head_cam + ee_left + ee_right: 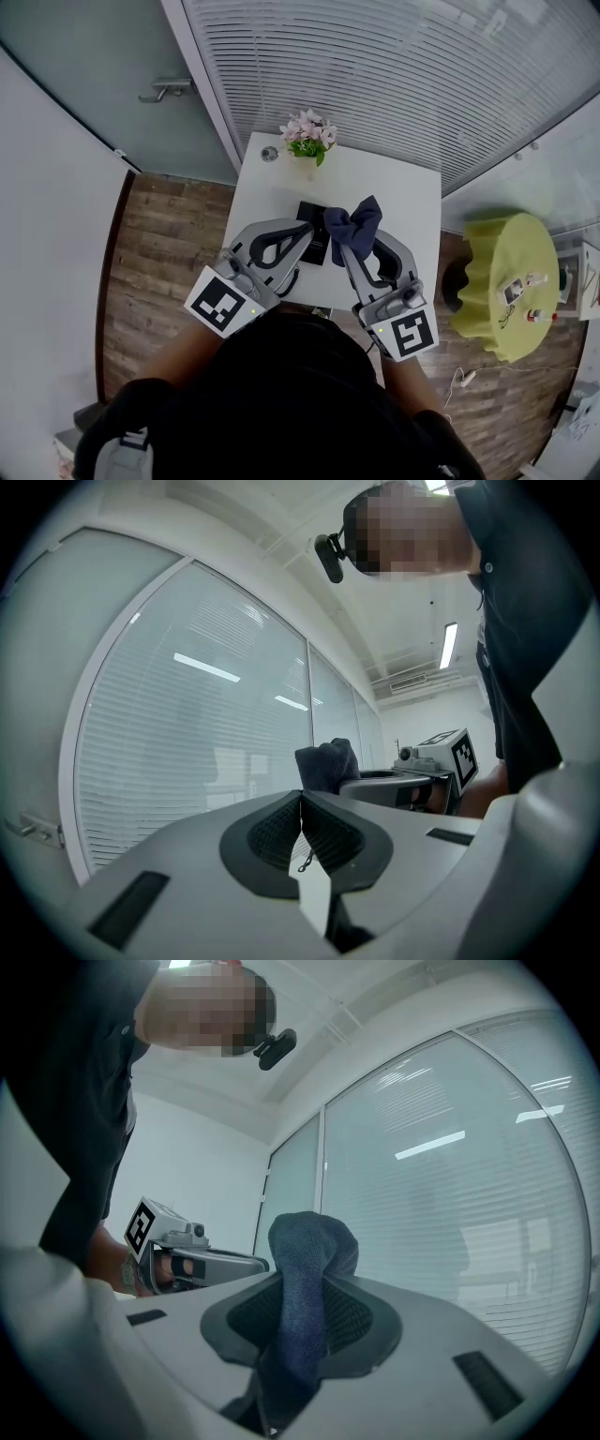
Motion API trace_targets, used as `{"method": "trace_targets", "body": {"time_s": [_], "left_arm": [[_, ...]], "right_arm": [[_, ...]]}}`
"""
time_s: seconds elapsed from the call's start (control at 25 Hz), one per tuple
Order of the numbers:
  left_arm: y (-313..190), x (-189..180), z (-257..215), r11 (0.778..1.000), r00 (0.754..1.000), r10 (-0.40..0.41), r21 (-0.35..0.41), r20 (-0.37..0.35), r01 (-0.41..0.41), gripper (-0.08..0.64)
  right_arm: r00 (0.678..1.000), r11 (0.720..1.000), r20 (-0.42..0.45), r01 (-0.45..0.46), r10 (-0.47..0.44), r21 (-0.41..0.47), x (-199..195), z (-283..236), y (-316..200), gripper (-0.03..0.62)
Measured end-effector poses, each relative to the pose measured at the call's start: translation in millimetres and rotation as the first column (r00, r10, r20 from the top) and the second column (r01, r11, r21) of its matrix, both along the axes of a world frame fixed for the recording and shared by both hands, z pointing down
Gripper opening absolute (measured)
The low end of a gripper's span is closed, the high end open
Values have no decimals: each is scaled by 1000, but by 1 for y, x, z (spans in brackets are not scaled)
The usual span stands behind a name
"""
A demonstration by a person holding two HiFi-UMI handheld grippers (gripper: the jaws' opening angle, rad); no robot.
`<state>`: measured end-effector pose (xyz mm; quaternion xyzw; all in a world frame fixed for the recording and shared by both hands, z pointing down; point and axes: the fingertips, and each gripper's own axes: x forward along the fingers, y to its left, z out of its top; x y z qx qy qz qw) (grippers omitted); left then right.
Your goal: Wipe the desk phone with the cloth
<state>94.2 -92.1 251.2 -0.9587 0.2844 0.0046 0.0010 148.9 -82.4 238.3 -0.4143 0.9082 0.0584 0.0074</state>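
Note:
The dark blue cloth (354,225) (305,1260) sticks up in a bunch from my right gripper (347,246) (298,1302), which is shut on it. My left gripper (307,228) (301,799) is shut with nothing between its pads. Both are held side by side above the near half of the white table (398,197), jaws tilted up toward the blinds. The black desk phone (314,253) lies under them, partly hidden by the left jaws. In the left gripper view the cloth (328,761) shows just beyond the jaws.
A pot of pink flowers (307,134) and a small round object (270,153) stand at the table's far edge. A yellow-covered round stand (511,281) with small items sits to the right on the wood floor. A glass wall with blinds (394,75) is behind the table.

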Motion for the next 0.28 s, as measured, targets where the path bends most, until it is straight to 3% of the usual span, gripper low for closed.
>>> {"method": "trace_targets", "body": {"time_s": [0.28], "left_arm": [[7,3,-2,1000,1000,11,-5,2,-11,11]], "right_arm": [[1000,1000,-4,7,-7,-8,1,-5,8,110]]}}
